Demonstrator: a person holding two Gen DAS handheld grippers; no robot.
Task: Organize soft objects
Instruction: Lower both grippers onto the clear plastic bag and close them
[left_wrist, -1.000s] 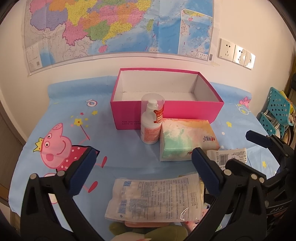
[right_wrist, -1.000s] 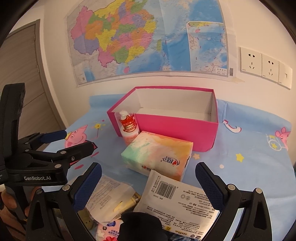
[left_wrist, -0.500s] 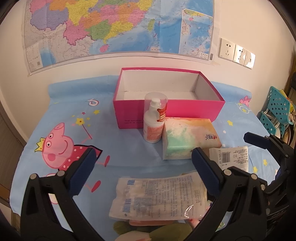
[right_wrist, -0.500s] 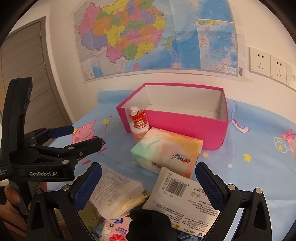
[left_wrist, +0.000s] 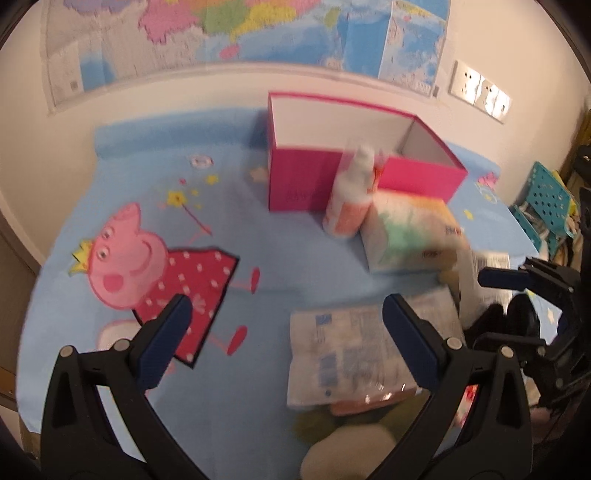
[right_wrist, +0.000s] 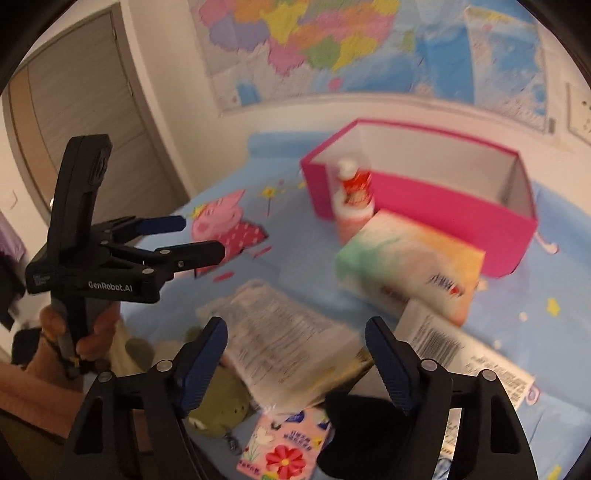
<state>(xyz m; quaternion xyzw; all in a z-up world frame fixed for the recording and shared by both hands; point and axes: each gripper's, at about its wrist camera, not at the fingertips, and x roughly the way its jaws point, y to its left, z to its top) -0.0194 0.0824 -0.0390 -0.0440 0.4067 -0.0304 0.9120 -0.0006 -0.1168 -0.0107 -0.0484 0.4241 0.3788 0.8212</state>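
The right gripper (right_wrist: 295, 354) has just been closing, jaws apart over the clear packet (right_wrist: 288, 343), probably not touching it. The left gripper (left_wrist: 284, 332) is wide apart. The pink box (right_wrist: 424, 206) stands behind.

Open blue surface (left_wrist: 280, 258) is left bare on the cartoon-pig side. Access to the pink box (left_wrist: 354, 173) from the front is blocked by a bottle (left_wrist: 351, 206) and tissue pack (left_wrist: 410, 236); flat packets (right_wrist: 288, 339) are crowded nearest.
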